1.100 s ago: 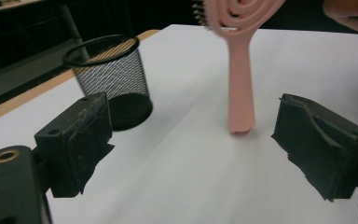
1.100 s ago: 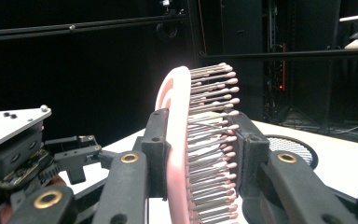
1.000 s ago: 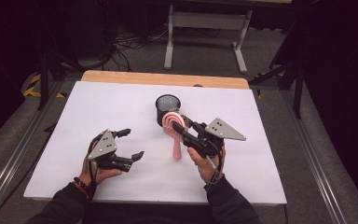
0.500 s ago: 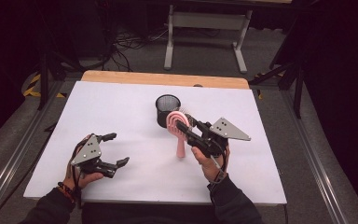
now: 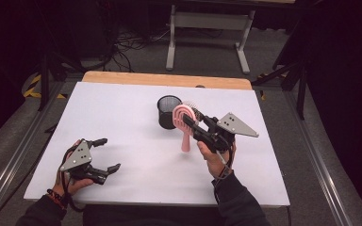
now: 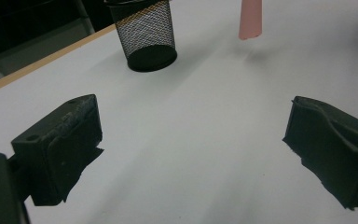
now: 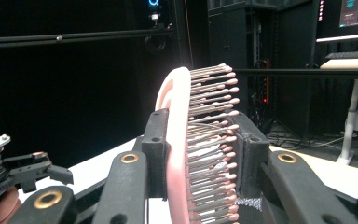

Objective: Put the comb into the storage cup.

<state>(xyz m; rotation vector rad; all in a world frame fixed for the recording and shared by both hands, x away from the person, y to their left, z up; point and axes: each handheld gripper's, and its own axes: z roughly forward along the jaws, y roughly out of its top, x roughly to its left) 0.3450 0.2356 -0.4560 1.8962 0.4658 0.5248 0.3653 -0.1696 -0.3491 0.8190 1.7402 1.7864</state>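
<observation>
Holding the pink hairbrush (image 5: pixel 185 123) by its head, the right tool (image 5: pixel 199 126) is clenched on it: in the right gripper view one jaw presses on the pink back (image 7: pixel 173 154) and the other on the bristles (image 7: pixel 212 140). The brush hangs above the white bench (image 5: pixel 122 117) with its handle pointing down, just beside the black mesh cup (image 5: pixel 168 112), on the side nearer to the person, and it does not touch the cup.

The step in hand is, I judge, to put the hairbrush into the mesh cup. To do it well, the handle end must first come over the open mouth of the cup, not over its rim, and the brush should stay nearly upright while it goes down. The cup is light and nothing holds it, so a push from the side could tip it; a slow, straight descent is safer. The grip should open only when the handle rests inside.

The left tool (image 5: pixel 101 154) is released, with nothing between its jaws, which have just been opening. It rests low over the near left part of the bench, well apart from the cup. It could steady the cup if needed.
</observation>
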